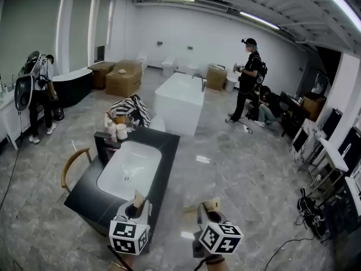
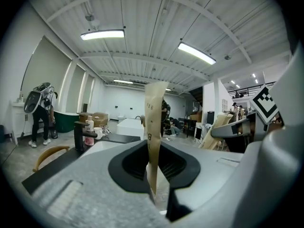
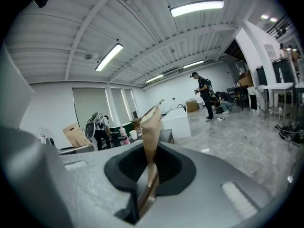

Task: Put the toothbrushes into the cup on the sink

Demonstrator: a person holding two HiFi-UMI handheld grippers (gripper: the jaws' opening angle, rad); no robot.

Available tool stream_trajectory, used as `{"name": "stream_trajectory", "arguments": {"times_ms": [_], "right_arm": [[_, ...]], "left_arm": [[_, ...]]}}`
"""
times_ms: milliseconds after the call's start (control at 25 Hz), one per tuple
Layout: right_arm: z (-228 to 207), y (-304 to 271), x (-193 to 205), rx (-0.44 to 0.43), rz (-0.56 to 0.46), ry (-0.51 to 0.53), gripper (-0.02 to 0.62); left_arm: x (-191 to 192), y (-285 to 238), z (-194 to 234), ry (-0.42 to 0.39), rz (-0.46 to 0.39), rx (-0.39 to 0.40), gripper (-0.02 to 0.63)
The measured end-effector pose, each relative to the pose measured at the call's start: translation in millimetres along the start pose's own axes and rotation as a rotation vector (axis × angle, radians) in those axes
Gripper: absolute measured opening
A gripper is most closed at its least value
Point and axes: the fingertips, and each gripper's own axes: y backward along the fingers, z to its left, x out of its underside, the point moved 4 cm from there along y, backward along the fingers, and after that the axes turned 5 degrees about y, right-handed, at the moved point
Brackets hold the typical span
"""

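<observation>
At the far left a person [image 1: 36, 95] with a rig on the back bends at a white counter, and just beside this person stands a black bathtub [image 1: 73, 83]. Behind it are some cardboard boxes [image 1: 121, 78]. Nearer to me, a wooden chair [image 1: 73, 162] stands at the left side of a black vanity [image 1: 90, 193]. A white sink basin [image 1: 135, 157] is set into its top, with a black faucet [image 1: 103, 145] on its left edge. The white cup [image 1: 121, 131] is at the far end of the vanity top, behind the faucet, among a few bottles and a glass. It stands upright, well apart from both grippers.

At the near end of the vanity is the left gripper [image 1: 137, 209]. Its jaws are pressed on a tan paper pack [image 2: 154, 127], which stands up straight between them. The toothbrush inside the paper can not be seen. Just to the right of it, over the floor, the right gripper [image 1: 204, 213] pinches a second tan pack [image 3: 151, 141] in the same way, a little tilted.

Behind the vanity is a white bathtub [image 1: 179, 103]. Farther right a standing person [image 1: 246, 81] holds something in front of the body, and a crouching person [image 1: 268, 109] is near the wall.
</observation>
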Motion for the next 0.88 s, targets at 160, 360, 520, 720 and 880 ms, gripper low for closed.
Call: {"name": "stream_trajectory", "arguments": {"times_ms": [160, 360, 520, 720, 880], "right_arm": [[-4.9, -31.1, -0.7, -0.001, 0.015, -0.006, 0.034], [-8.0, -62.5, -9.2, -0.016, 0.033, -0.019, 0.034], [-8.7, -91.3, -11.9, -0.045, 0.047, -0.028, 0.034], [-12.3, -135.9, -18.8, -0.095, 0.07, -0.02, 0.034], [-18.0, -185.6, -36.3, -0.141, 0.071, 0.008, 0.034]], "left_arm": [[-1.7, -21.2, 18.5, -0.001, -0.003, -0.017, 0.044], [-12.0, -37.0, 33.7, -0.016, 0.007, -0.038, 0.044], [-14.8, -48.3, 48.4, -0.017, 0.011, -0.069, 0.044], [-13.9, -66.6, 64.9, 0.004, 0.013, -0.132, 0.044], [-17.1, -89.1, 84.9, 0.038, -0.008, -0.219, 0.044]]}}
